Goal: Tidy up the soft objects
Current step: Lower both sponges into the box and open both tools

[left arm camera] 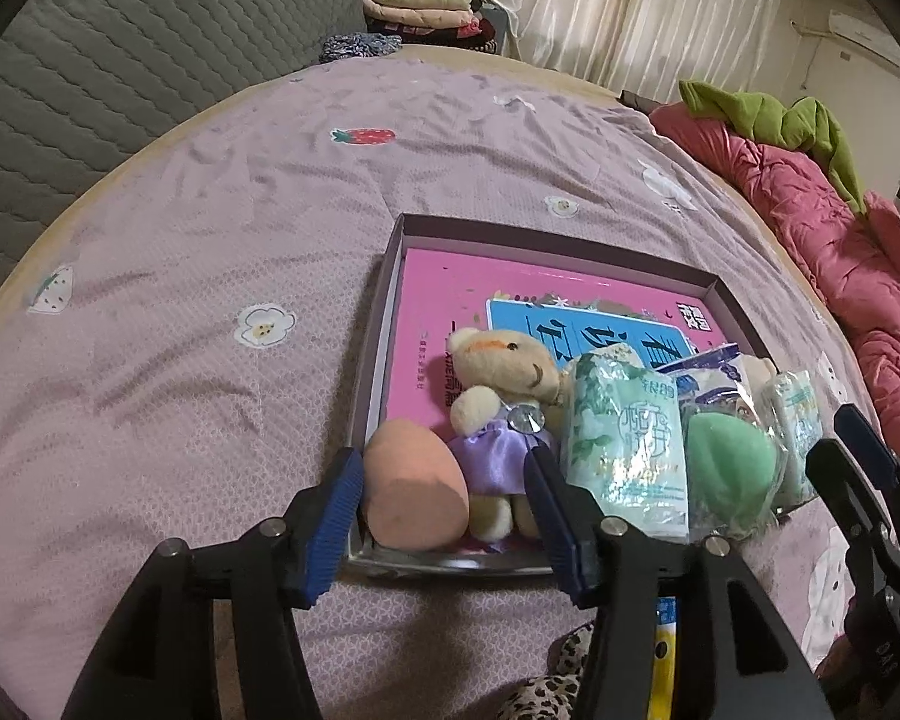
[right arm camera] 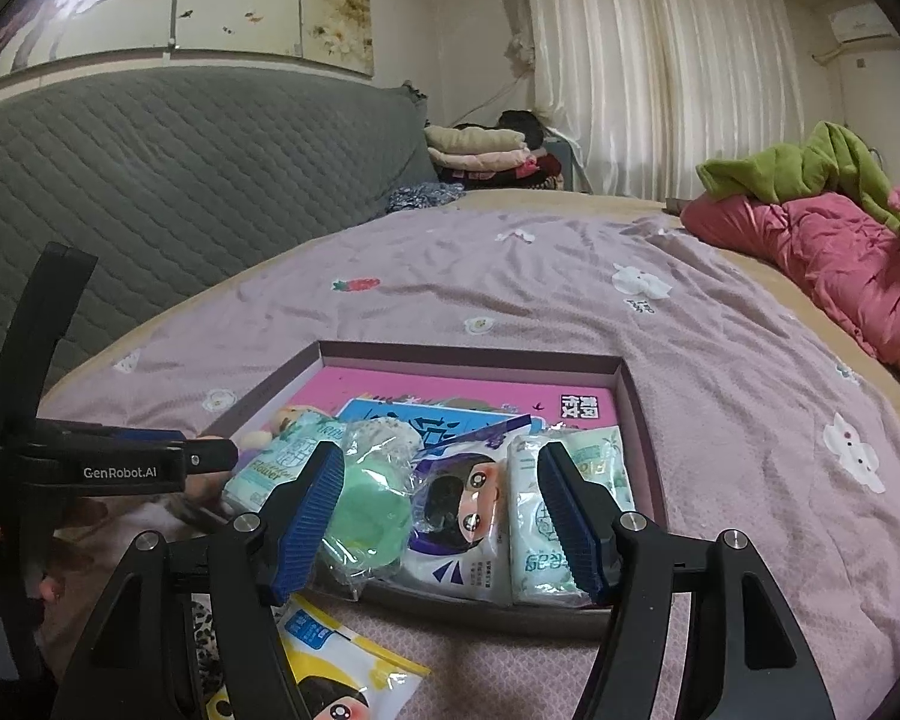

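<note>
My left gripper (left arm camera: 444, 516) gapes wide and empty over the peach sponge (left arm camera: 415, 489) lying in the near corner of the box (left arm camera: 384, 312), which looks light and squashy, so I judge a gentle squeeze across its fat middle best.

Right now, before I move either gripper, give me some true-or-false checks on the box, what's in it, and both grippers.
1. The teddy bear lies inside the box. True.
2. The left gripper is shut on the orange sponge. False: its jaws are open, holding nothing.
3. A yellow packet lies on the bedsheet outside the box. True.
4. The green sponge is bare. False: it sits in a clear plastic wrapper.
5. The right gripper is open. True.
6. The box holds no book. False: a pink book lies flat in it.
</note>
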